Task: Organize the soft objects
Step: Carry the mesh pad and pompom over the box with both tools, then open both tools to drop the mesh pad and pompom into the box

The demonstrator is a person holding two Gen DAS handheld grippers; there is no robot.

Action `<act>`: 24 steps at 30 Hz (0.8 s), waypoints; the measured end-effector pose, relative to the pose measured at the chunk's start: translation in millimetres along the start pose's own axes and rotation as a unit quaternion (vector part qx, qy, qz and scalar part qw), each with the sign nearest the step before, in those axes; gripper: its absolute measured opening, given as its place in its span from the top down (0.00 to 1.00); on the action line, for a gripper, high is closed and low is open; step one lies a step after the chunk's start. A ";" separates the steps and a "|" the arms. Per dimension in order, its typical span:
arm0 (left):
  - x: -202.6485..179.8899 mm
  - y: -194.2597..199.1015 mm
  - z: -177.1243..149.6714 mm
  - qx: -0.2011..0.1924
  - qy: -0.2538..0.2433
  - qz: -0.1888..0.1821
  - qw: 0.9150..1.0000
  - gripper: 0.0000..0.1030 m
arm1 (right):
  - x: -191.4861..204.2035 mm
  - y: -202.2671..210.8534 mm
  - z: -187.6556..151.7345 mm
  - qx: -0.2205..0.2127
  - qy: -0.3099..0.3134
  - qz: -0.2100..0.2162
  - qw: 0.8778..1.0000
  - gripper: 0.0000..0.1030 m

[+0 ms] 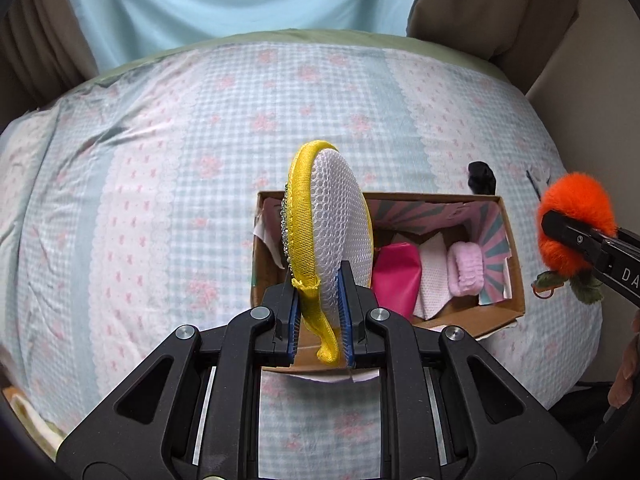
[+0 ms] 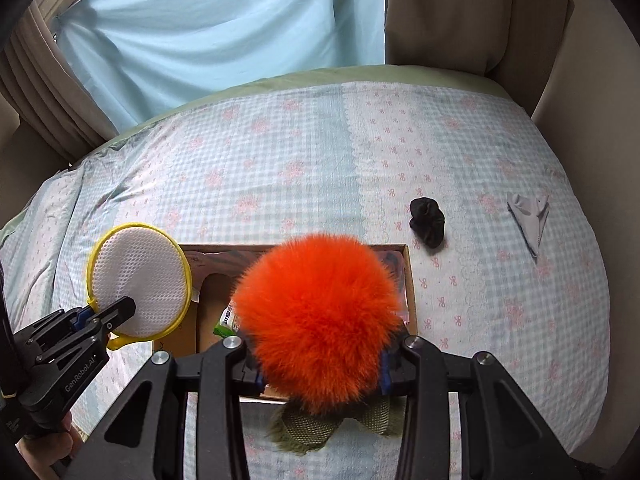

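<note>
My left gripper is shut on a yellow-rimmed white mesh pad, held upright over the left end of a cardboard box; the pad also shows in the right wrist view, with the left gripper below it. My right gripper is shut on a fluffy orange pom-pom with green leaves, held above the box. The pom-pom shows at the right edge of the left wrist view. The box holds a pink pouch, a white cloth and a pale pink roll.
The box lies on a bed with a checked floral cover. A black scrunchie and a grey folded cloth lie on the cover to the right of the box. A light blue curtain hangs behind the bed.
</note>
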State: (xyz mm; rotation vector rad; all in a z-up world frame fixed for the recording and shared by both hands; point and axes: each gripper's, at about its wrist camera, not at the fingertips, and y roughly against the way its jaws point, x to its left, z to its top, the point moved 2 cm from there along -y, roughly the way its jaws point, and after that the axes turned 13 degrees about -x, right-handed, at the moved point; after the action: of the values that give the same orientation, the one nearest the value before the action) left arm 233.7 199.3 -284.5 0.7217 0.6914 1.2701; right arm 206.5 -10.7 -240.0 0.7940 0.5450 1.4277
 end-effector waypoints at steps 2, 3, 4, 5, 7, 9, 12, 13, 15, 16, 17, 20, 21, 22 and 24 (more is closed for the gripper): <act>5.5 -16.3 -5.0 0.013 0.001 0.010 1.000 0.86 | 2.8 -17.1 -6.4 0.015 0.000 0.000 1.000 0.65; 7.4 -24.2 -7.4 0.020 0.004 0.014 1.000 0.86 | 3.9 -25.6 -9.3 0.023 0.002 -0.003 1.000 0.65; 8.4 -31.9 -9.9 0.027 0.006 0.018 0.999 0.86 | 4.4 -35.1 -12.4 0.031 0.002 -0.004 1.000 0.65; 8.4 -39.2 -12.4 0.032 0.005 0.023 0.999 0.86 | 3.9 -44.0 -16.1 0.040 0.001 -0.003 0.999 0.65; 7.6 -53.1 -16.2 0.043 -0.005 0.038 0.998 0.86 | 3.8 -62.1 -23.4 0.059 -0.002 -0.001 0.998 0.65; 7.1 -65.0 -19.1 0.052 -0.010 0.051 0.997 0.86 | 3.9 -77.9 -30.8 0.074 -0.003 0.004 0.997 0.65; 2.7 -78.4 -23.2 0.062 -0.023 0.063 0.996 0.86 | 2.8 -98.7 -39.5 0.097 -0.004 0.008 0.995 0.65; 0.5 -82.5 -25.1 0.067 -0.031 0.067 0.995 0.86 | 2.0 -103.7 -41.7 0.103 -0.007 0.008 0.995 0.65; -5.4 -89.5 -28.7 0.081 -0.047 0.067 0.993 0.86 | 1.0 -112.3 -44.2 0.112 -0.015 0.014 0.993 0.64; -8.8 -91.1 -30.1 0.084 -0.054 0.067 0.993 0.86 | 0.5 -115.9 -44.7 0.116 -0.020 0.016 0.993 0.60; -12.1 -92.2 -31.8 0.086 -0.058 0.064 0.993 0.83 | -0.1 -119.0 -44.9 0.117 -0.025 0.018 0.993 0.59; -21.1 -90.1 -36.6 0.084 -0.062 0.044 0.994 0.12 | -3.0 -127.4 -44.9 0.126 -0.052 0.041 0.990 0.22; -22.9 -88.0 -38.2 0.080 -0.059 0.036 0.994 0.01 | -4.6 -129.6 -45.0 0.127 -0.057 0.042 0.989 0.05; -24.7 -86.8 -39.9 0.078 -0.055 0.030 0.995 0.00 | -5.8 -130.6 -44.9 0.126 -0.058 0.039 0.990 0.00; -27.5 -84.7 -43.6 0.079 -0.051 0.024 0.995 0.00 | -8.2 -130.6 -44.8 0.121 -0.059 0.042 0.990 0.00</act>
State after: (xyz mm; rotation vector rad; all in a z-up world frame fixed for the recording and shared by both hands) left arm 244.2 164.0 -376.6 0.9313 0.6995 1.2232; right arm 257.2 -7.3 -368.7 1.0996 0.6057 1.3968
